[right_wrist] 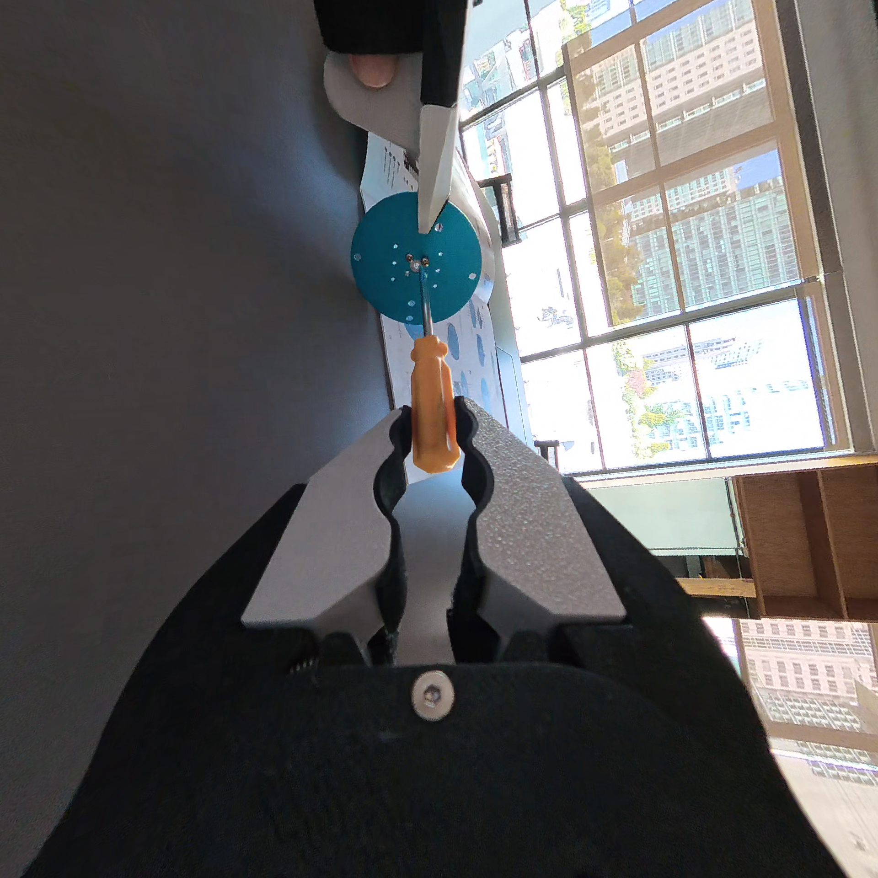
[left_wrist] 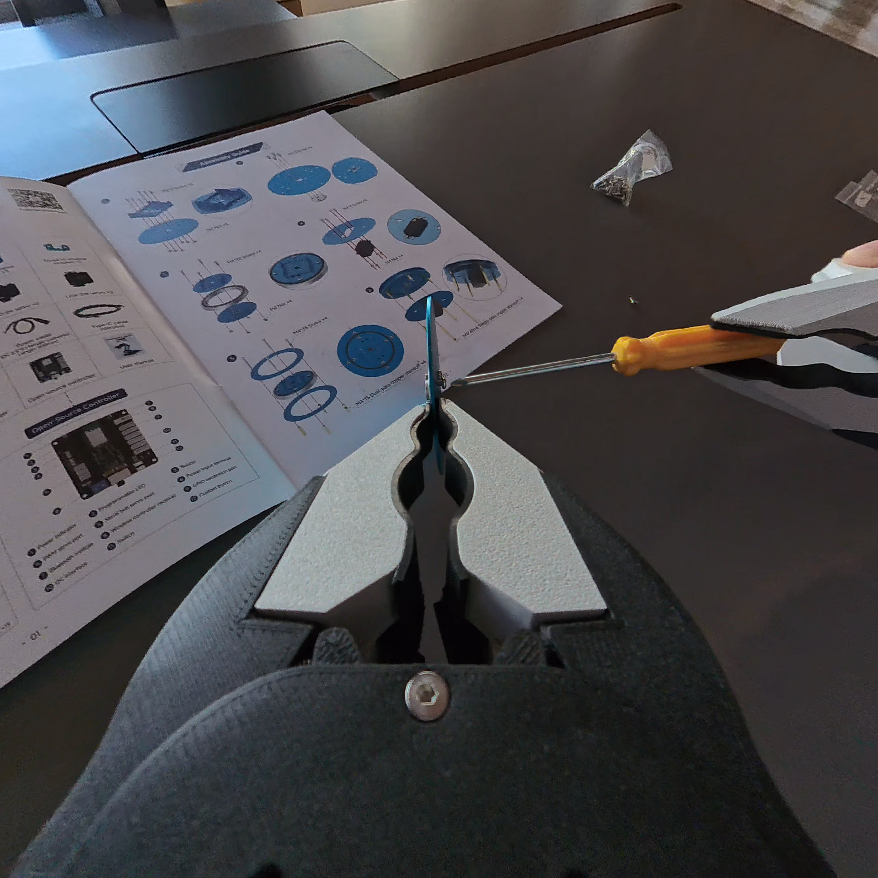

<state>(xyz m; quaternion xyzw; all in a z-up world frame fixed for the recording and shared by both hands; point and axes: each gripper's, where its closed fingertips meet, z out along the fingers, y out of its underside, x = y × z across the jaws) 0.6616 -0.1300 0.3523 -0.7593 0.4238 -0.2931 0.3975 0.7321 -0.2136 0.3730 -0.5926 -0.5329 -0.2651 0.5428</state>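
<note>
A thin blue round plate (left_wrist: pixel 431 347), drilled with small holes, stood on edge above the dark table (left_wrist: pixel 665 522), pinched at its lower rim between the fingertips of the left gripper (left_wrist: pixel 433 409), whose jaws were closed almost fully onto it. Against a small screw near the plate's centre pressed the tip of an orange-handled screwdriver (left_wrist: pixel 684 349), its metal shaft lying nearly level. The right gripper (right_wrist: pixel 431 418) was clamped around the butt end of the orange handle, its jaws parted only by the handle's width. Under and just left of the plate an open instruction booklet (left_wrist: pixel 199 332) lay flat on the table. Farther right a small clear bag of screws (left_wrist: pixel 632 171) rested well apart from the booklet, with one loose screw (left_wrist: pixel 632 300) nearer the screwdriver.
</note>
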